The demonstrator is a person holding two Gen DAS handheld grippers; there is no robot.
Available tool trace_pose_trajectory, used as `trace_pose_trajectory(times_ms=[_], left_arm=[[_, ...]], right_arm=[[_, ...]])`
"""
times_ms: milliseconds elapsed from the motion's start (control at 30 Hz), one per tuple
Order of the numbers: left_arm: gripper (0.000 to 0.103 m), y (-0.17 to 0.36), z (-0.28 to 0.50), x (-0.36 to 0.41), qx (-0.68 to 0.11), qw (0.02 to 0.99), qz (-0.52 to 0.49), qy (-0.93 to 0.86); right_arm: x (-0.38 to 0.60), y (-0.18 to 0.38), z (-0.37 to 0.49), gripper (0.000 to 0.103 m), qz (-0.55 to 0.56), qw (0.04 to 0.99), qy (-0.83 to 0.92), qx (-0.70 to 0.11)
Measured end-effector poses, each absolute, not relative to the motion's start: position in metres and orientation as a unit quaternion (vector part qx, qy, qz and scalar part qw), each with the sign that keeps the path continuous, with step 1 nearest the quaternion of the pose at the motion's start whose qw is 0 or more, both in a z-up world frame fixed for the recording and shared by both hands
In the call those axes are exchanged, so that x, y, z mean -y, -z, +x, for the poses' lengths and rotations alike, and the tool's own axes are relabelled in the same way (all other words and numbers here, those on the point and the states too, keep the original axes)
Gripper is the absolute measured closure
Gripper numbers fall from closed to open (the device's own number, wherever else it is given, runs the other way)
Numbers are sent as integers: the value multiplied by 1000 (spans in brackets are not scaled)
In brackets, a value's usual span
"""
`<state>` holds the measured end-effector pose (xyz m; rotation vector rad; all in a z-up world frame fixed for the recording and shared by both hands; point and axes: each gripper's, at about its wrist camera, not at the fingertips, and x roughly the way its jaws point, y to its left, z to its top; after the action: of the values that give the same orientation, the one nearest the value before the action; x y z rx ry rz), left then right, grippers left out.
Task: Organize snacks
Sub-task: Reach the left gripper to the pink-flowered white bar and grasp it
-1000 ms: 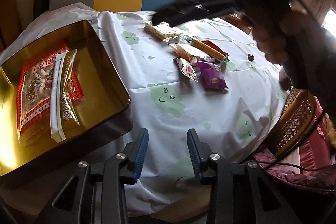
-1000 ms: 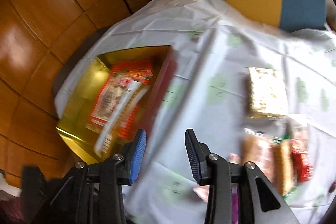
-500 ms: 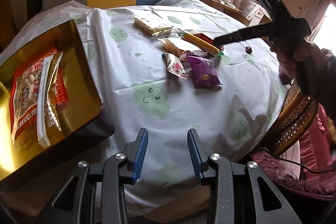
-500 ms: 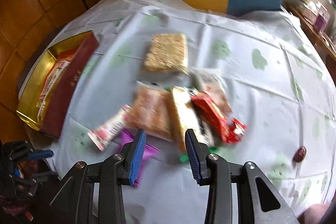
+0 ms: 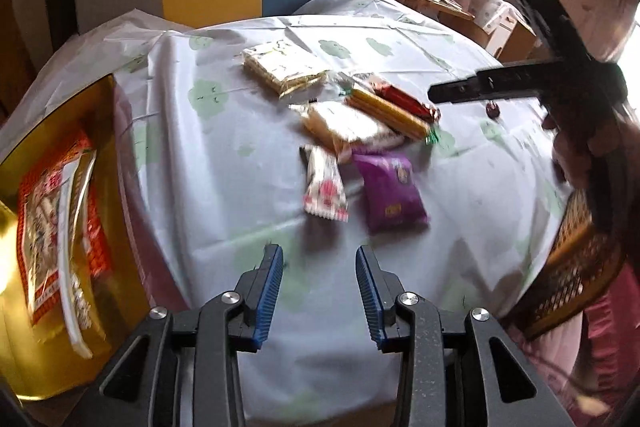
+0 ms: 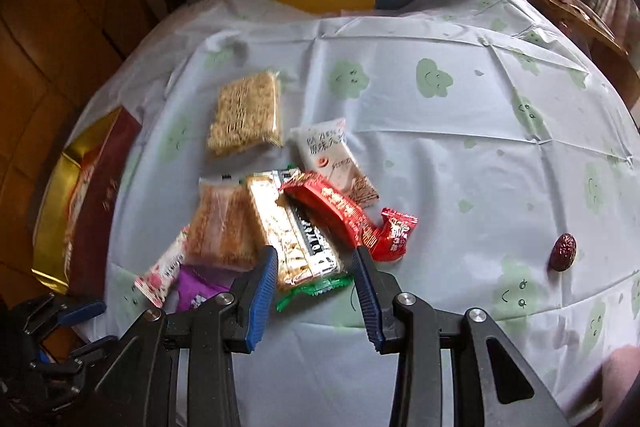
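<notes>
Two grippers: both spread wide, nothing between their blue ribbed pads.
Right gripper point(image 6: 314, 269): hovers over the near end of the snack pile; the clear-wrapped cracker bar point(image 6: 294, 233) with a green tail lies just ahead of its tips.
Left gripper point(image 5: 319, 269): low over the tablecloth point(image 5: 224, 163), the purple pouch point(image 5: 390, 193) and pink-white packet point(image 5: 325, 187) a little ahead.
Pile: glossy red wrappers point(image 6: 348, 217), a white sachet point(image 6: 332, 157), a grainy rice-crisp block point(image 6: 245, 114) set apart.
Gold tin point(image 5: 108, 123): shiny, rectangular, at the table's left edge, holding a red-orange packet point(image 5: 52, 227).
Red date point(image 6: 563, 251): wrinkled, alone to the right.
</notes>
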<state>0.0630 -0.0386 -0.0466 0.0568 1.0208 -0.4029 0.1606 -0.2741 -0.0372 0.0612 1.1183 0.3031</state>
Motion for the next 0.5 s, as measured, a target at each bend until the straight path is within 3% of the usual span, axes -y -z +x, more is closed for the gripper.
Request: trace_pose_trajectory(times_ms=[333, 500], left_arm=[[66, 55, 114, 73, -499, 841, 72, 195], [74, 72, 136, 87, -516, 829, 91, 196]], right_arm=[[276, 30, 160, 64, 56, 844, -145, -514], [282, 26, 160, 64, 70, 848, -140, -506]])
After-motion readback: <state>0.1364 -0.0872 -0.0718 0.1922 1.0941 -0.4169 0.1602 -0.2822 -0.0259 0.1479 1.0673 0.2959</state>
